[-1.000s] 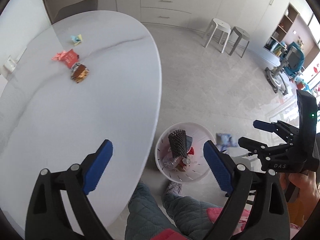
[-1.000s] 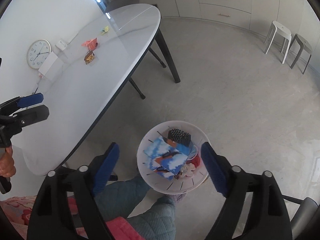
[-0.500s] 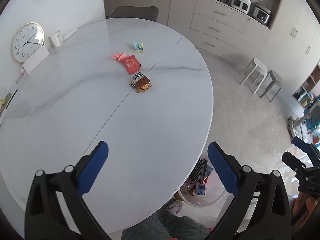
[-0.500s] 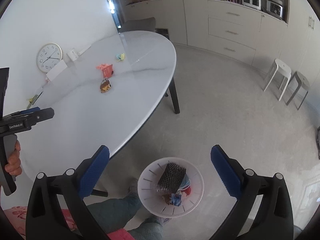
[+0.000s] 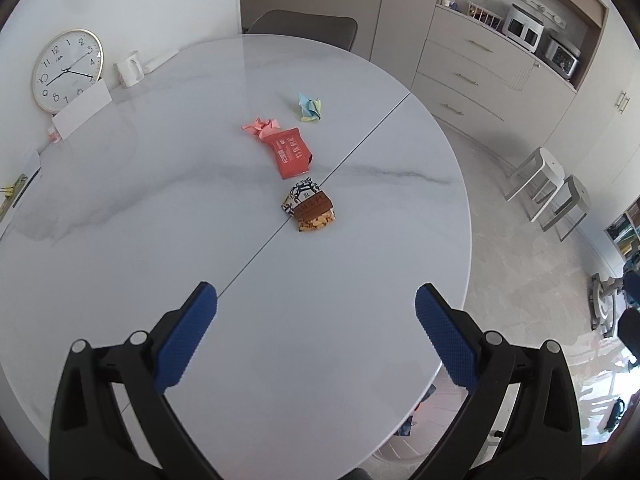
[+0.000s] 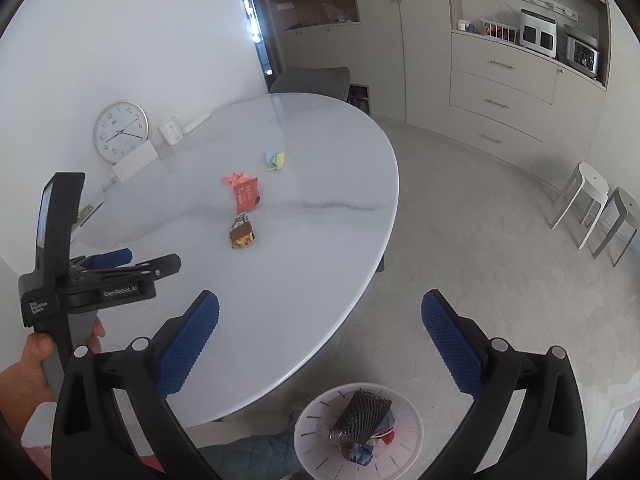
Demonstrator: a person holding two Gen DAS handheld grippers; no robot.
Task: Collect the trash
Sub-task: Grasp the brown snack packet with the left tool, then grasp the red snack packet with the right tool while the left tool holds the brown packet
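Several pieces of trash lie mid-table on the white marble table [image 5: 120, 240]: a brown snack wrapper [image 5: 309, 205] nearest me, a red packet [image 5: 291, 152], a pink crumpled paper [image 5: 260, 126] and a blue-yellow crumpled paper [image 5: 309, 107]. They also show in the right wrist view, with the brown wrapper [image 6: 241, 233] and the red packet [image 6: 245, 197]. My left gripper [image 5: 316, 320] is open and empty, above the table's near half. My right gripper [image 6: 320, 328] is open and empty, beside the table edge above the white trash bin [image 6: 312, 412], which holds trash.
A wall clock [image 5: 66, 70], a white card [image 5: 82, 113] and a mug [image 5: 129, 69] stand at the table's far left. A grey chair [image 5: 304, 29] is behind the table. Two stools [image 5: 554, 188] stand on the floor at the right. Cabinets line the back wall.
Both grippers have risen and tilted up from the bin toward the table. The left gripper now looks over the tabletop trash; the bin has dropped to the bottom of the right wrist view.
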